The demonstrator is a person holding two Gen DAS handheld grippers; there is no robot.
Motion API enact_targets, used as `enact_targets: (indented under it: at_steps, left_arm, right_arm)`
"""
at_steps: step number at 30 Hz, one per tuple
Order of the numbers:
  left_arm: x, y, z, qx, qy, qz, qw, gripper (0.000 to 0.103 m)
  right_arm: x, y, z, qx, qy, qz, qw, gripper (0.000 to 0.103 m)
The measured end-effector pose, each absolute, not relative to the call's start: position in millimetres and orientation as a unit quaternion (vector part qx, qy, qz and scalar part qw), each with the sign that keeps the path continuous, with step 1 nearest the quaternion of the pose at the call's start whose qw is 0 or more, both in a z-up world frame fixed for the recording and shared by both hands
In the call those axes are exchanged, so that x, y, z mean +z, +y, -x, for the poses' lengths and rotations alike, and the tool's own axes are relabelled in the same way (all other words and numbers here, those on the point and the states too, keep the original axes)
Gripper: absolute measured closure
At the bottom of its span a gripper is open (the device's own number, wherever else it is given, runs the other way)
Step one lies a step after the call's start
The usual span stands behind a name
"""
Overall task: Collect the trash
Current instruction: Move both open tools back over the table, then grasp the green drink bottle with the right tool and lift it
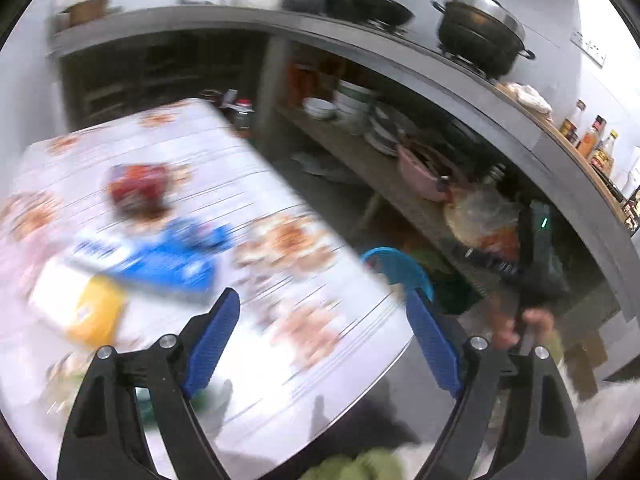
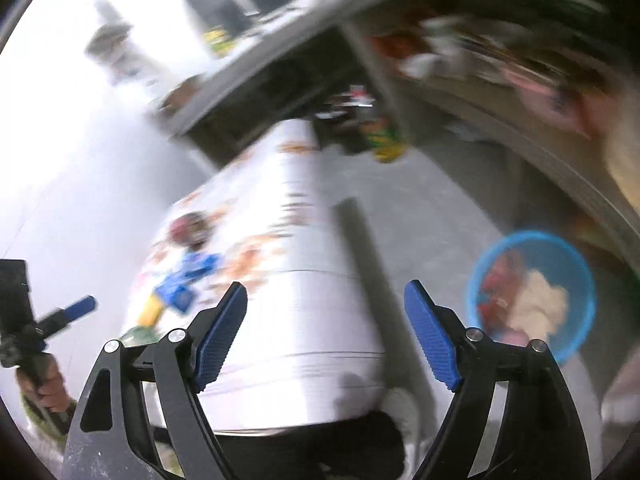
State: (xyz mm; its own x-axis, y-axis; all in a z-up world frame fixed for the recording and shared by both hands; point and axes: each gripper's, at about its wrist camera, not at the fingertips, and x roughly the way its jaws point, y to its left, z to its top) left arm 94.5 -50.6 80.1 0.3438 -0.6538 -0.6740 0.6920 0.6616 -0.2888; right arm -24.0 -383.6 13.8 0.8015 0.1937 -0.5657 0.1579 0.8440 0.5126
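Both grippers are up above the tabletop (image 1: 280, 360) with nothing in them. The left gripper (image 1: 322, 342) has its blue fingers (image 1: 212, 340) spread wide, only patterned cloth and the near right corner of the tabletop showing between them. The right gripper (image 2: 326, 334) is likewise wide, its fingers (image 2: 432, 344) framing the near edge of the tabletop and the grey floor beside it.

Part of the job looks done: the blue basket (image 2: 576, 280) on the floor, off the right edge of the tabletop, already holds something red and a pale crumpled wad. In the left wrist view only its rim (image 1: 396, 260) peeks out past the tabletop's right edge.

Plenty is left. A blue wrapper (image 1: 168, 260) lies toward the left side of the tabletop, touching or overlapping a yellow and white packet (image 1: 80, 308) nearer the left edge. A red wrapper (image 1: 138, 190) sits further back, apart from those two. Something green shows at the near left edge, too blurred to name.

By my judgement the task is roughly midway, with at least three pieces still to be carried to the basket. Both views are smeared, so finer detail cannot be told.
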Motion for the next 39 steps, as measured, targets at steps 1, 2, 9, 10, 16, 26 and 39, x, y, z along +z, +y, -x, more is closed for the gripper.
enact_targets:
  at_steps: [1,2,9,10,16,26,39]
  left_arm:
    - [78.5,-30.9,-89.7,-0.399,0.400,-0.023,0.825,0.020]
    - [77.1,-14.6,-85.9,-0.390,0.402,-0.020,0.828,0.020]
    - [71.6,89.8,-69.6,-0.309,0.385,0.029,0.869,0.020]
    - [69.1,101.1,-70.6,-0.292,0.386,0.036,0.874,0.020]
    - [55.3,146.4,-76.8,-0.225,0.382,0.063,0.894,0.020]
    - [30.8,194.6,-82.4,-0.163,0.393,0.117,0.897,0.020]
    - [25.7,163.8,-106.2,-0.213,0.385,0.121,0.890,0.020]
  right_arm:
    - [17.7,-374.1,19.3,0.028,0.315,-0.271,0.909,0.024]
    - [23.3,-358.7,11.4,0.054,0.316,-0.257,0.912,0.023]
    - [50.7,-240.5,-45.3,0.262,0.324,-0.170,0.893,0.017]
    - [54.1,-217.8,-51.3,0.287,0.326,-0.147,0.888,0.017]
    - [65.2,-91.7,-90.5,0.403,0.355,0.029,0.843,0.015]
    - [6.8,5.4,-127.8,0.413,0.461,0.176,0.765,0.031]
    - [5.6,-53.9,-60.4,0.350,0.466,0.121,0.804,0.042]
